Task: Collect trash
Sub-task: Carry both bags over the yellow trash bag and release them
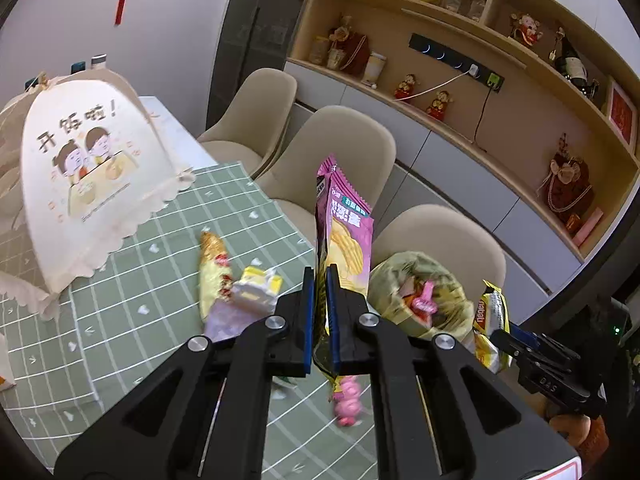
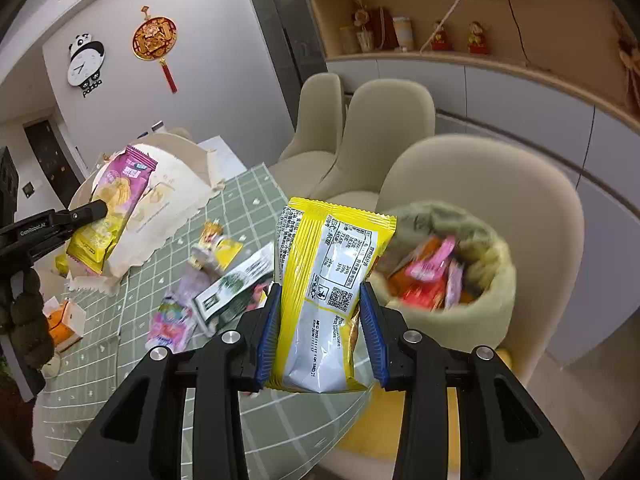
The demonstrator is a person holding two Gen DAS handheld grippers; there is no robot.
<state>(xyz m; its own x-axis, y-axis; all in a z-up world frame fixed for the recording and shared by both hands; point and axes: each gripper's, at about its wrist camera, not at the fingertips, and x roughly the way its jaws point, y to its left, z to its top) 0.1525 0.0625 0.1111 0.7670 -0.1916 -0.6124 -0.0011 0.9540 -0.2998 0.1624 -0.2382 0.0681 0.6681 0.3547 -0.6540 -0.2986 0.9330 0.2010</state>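
Observation:
My left gripper [image 1: 319, 284] is shut on a pink and yellow chip bag [image 1: 344, 220] that stands upright above the green checked tablecloth [image 1: 168, 240]. From the right wrist view the same chip bag [image 2: 116, 200] hangs at the left gripper [image 2: 102, 208]. My right gripper [image 2: 320, 320] is shut on a yellow and silver snack packet [image 2: 324, 292], held upright; that packet [image 1: 490, 320] shows at the right in the left wrist view. A green trash bag [image 2: 480, 280], open and full of wrappers, sits on the nearest beige chair [image 2: 500, 208], just right of both grippers. The trash bag [image 1: 416, 292] lies beyond the chip bag.
Loose wrappers [image 1: 240, 284] and a black and white packet [image 2: 232, 284] lie on the tablecloth. A cream mesh food cover [image 1: 80, 184] stands at the left. Three beige chairs [image 1: 344, 152] line the table's far side, with shelves [image 1: 480, 92] behind. A small orange box [image 2: 64, 320] sits near the left edge.

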